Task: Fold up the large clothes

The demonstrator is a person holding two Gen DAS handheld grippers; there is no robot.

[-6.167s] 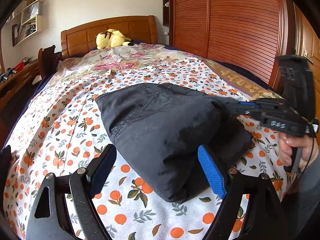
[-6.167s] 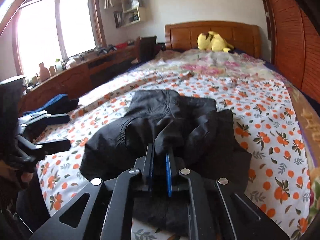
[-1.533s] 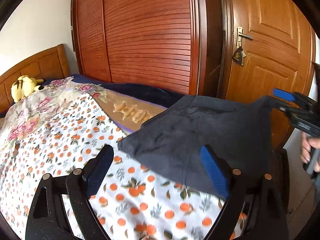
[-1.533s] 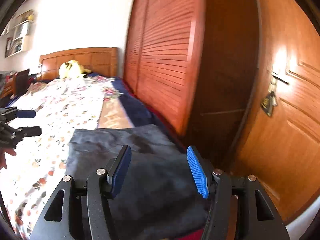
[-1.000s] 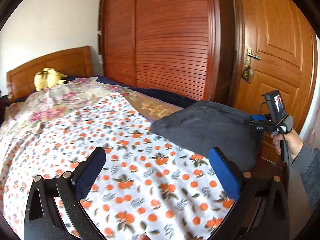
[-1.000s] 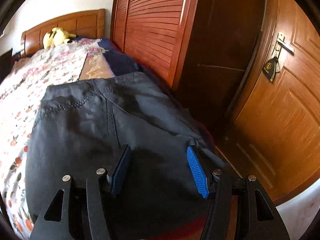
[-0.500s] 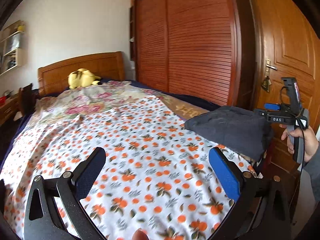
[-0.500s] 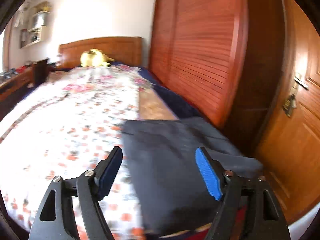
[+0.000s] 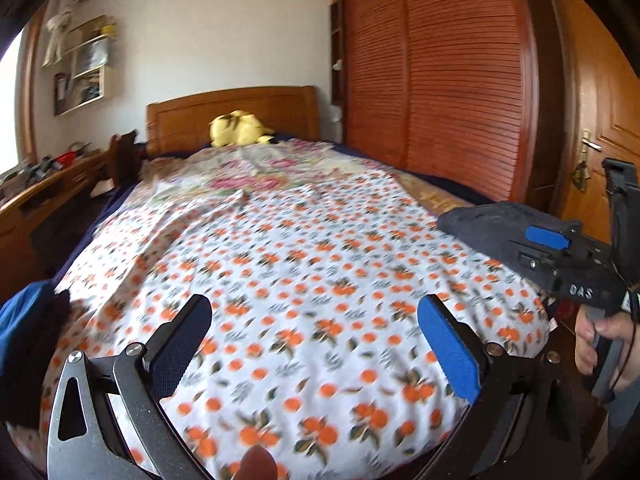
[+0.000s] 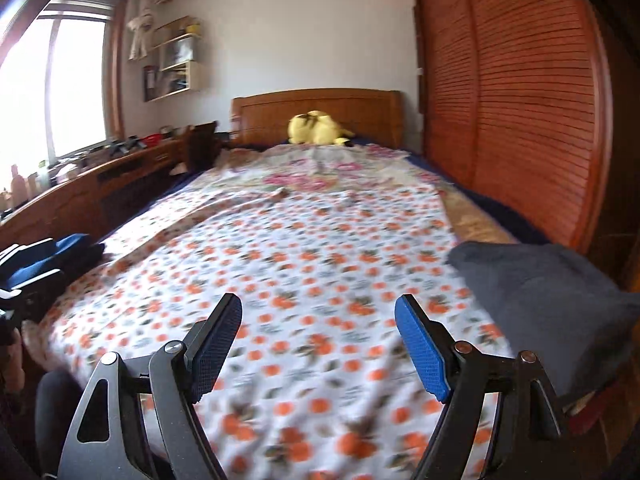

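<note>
Folded dark garment [image 10: 548, 300] on bed corner [image 10: 494, 344], both jaws empty

The right edge of the right wrist view cuts off the folded dark garment [image 10: 540, 300]; in the left wrist view the right gripper [image 9: 548, 240] covers its near part. Motion blurs the orange-print bedspread [image 10: 304, 272] in both views, so its small leaves and fruit smear together. A blue cloth [image 9: 18, 320] runs off the left edge, its shape impossible to tell. The shelf [image 10: 176, 64] contents and the clutter on the desk [image 10: 100, 168] are too small to identify.
</note>
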